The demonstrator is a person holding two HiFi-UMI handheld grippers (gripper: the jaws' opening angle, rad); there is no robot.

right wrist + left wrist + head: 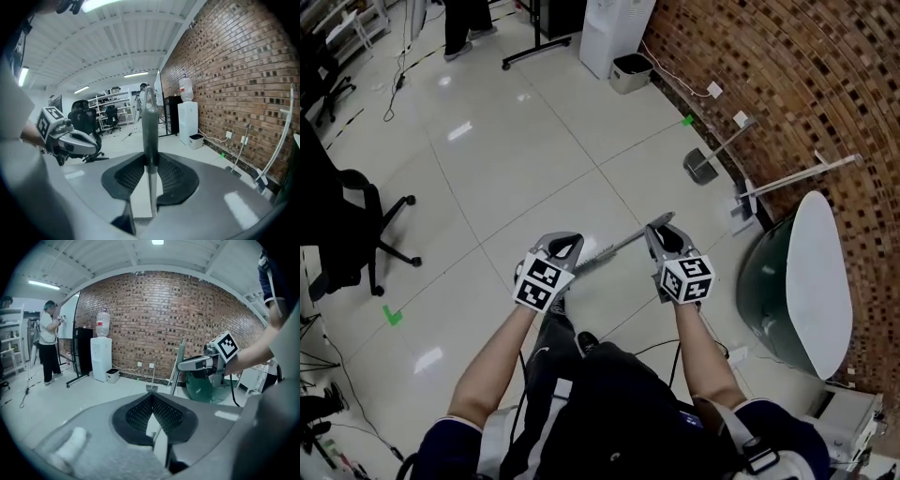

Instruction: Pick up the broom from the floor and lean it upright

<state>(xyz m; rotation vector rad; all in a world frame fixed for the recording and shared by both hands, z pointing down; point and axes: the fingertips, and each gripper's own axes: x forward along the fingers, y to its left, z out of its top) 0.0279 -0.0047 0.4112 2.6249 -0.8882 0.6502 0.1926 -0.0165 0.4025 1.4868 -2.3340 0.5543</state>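
Note:
The broom's grey handle (pixel 619 247) is off the floor and slants between my two grippers in the head view. My right gripper (pixel 661 230) is shut on it near its top end. In the right gripper view the handle (pixel 149 126) stands between the pads and ends in a hanging loop. My left gripper (pixel 566 246) holds it lower down. In the left gripper view its jaws (pixel 152 399) meet at the tips, and the handle (pixel 177 369) runs up to the right gripper (pixel 206 363). The broom's head is hidden.
A brick wall (pixel 787 66) curves along the right. Two long-handled dustpans (pixel 701 167) (pixel 797 178) lean on it. A green round table with a white top (pixel 811 281) stands by my right arm. An office chair (pixel 347 225) is at left, a water dispenser (pixel 614 28) and bin (pixel 631 72) far off.

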